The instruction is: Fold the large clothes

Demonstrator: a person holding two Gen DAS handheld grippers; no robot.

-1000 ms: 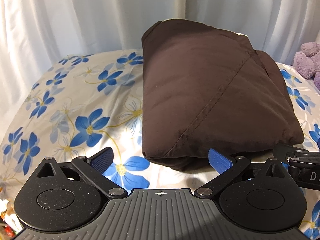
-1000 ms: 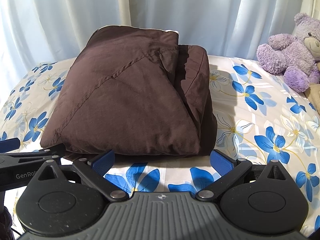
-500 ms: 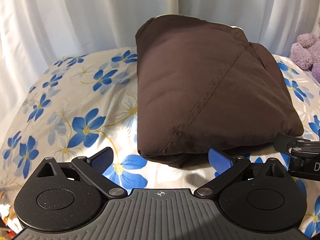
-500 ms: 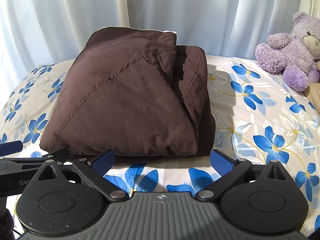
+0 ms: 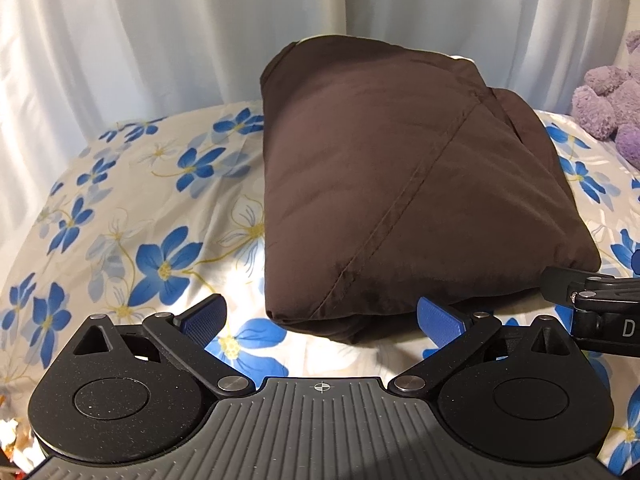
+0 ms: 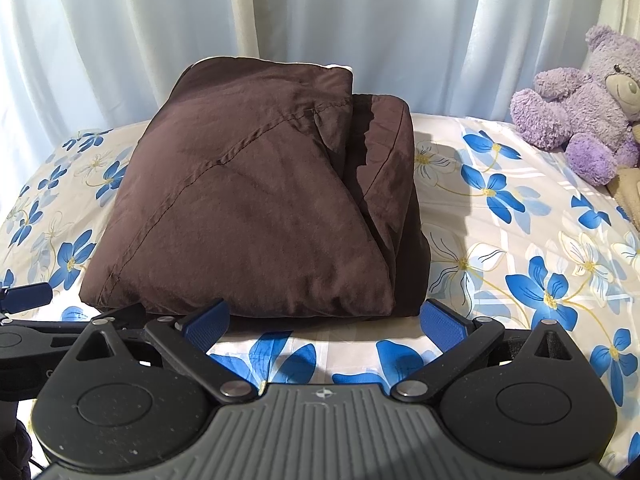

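A dark brown garment point(image 5: 400, 184) lies folded into a thick, puffy bundle on the flowered bed sheet point(image 5: 160, 208). It also shows in the right wrist view point(image 6: 260, 208), with a diagonal seam across its top and a folded flap along its right side. My left gripper point(image 5: 320, 320) is open and empty, just in front of the bundle's near edge. My right gripper point(image 6: 324, 322) is open and empty too, close to the bundle's near edge. Each gripper shows at the edge of the other's view.
White curtains point(image 6: 320, 20) hang behind the bed. A purple teddy bear point(image 6: 580, 104) sits on the sheet at the far right, apart from the bundle. Bare sheet lies left and right of the bundle.
Both grippers have pulled back a little from the bundle and stayed open. The bundle has not moved.
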